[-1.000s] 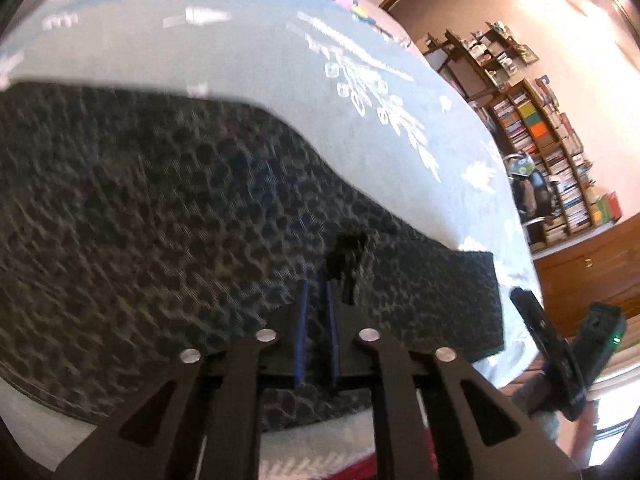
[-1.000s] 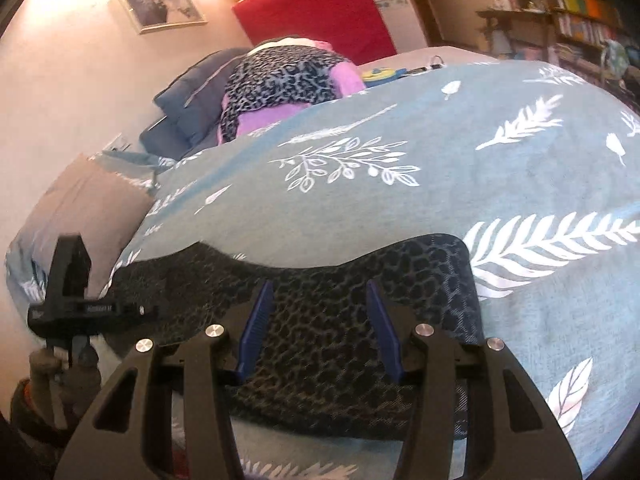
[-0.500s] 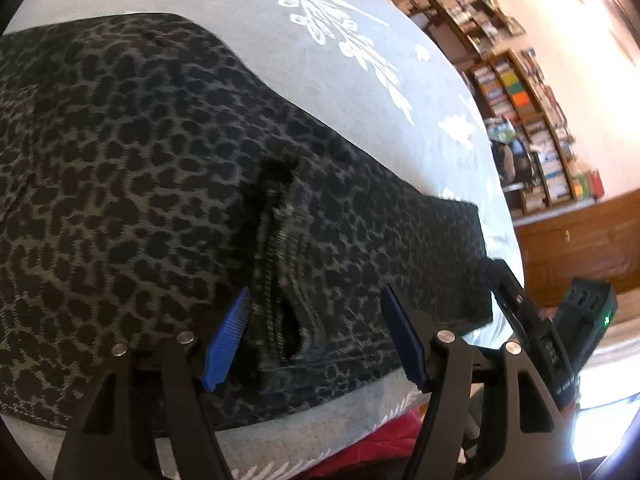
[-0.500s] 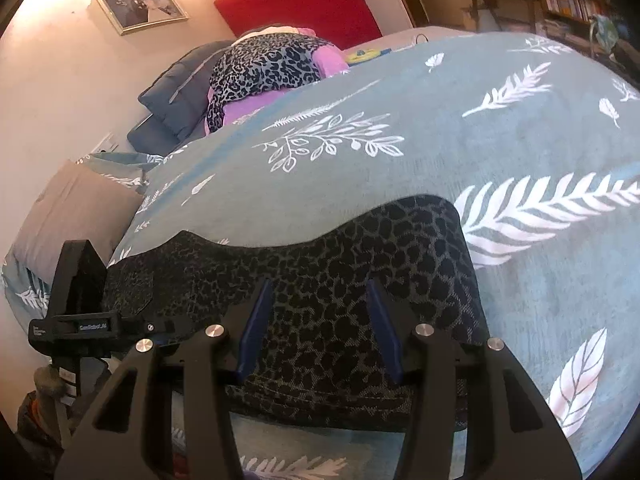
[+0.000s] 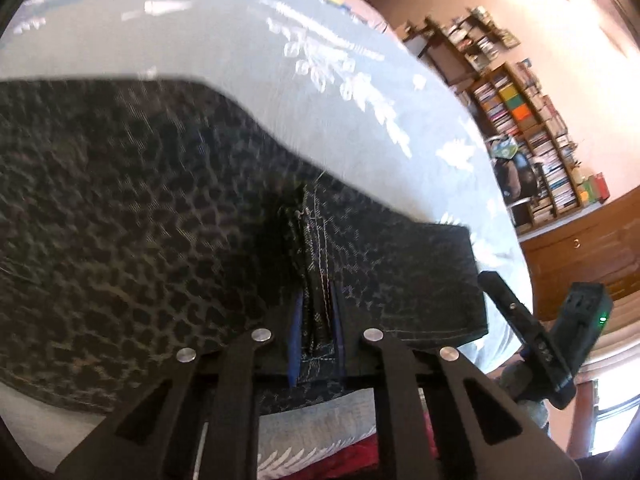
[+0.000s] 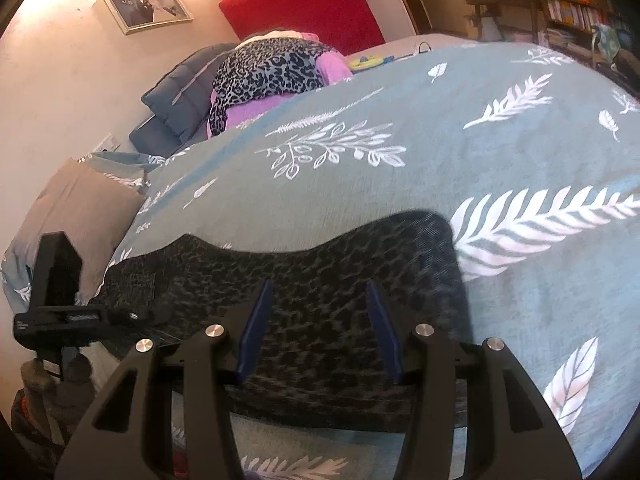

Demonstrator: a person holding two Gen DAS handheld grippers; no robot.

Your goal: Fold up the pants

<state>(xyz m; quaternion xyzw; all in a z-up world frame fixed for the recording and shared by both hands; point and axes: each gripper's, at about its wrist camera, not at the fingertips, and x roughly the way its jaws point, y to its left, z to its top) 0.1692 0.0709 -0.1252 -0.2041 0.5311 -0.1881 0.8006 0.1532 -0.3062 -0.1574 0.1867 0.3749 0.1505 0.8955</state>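
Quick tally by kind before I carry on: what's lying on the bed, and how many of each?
Leopard-print pants being folded: 1
Clothes pile at the far end: 1
Dark quilted item by the pile: 1
Yellow-and-blue object, too small to identify: 1
Total: 4

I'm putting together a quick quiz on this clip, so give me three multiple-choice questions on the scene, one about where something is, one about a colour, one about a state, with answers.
1. Where do the pants lie?
A. on the bedspread
B. on a chair
C. on the floor

2. What colour is the headboard?
A. green
B. red
C. white

3. How is the left gripper?
A. wide open
B. out of view
C. shut on a fold of the pants

Answers:
1 A, leaf-print cover surrounds them.
2 B, red panel behind the pillows.
3 C, the seamed fold sits pinched between its blue pads.
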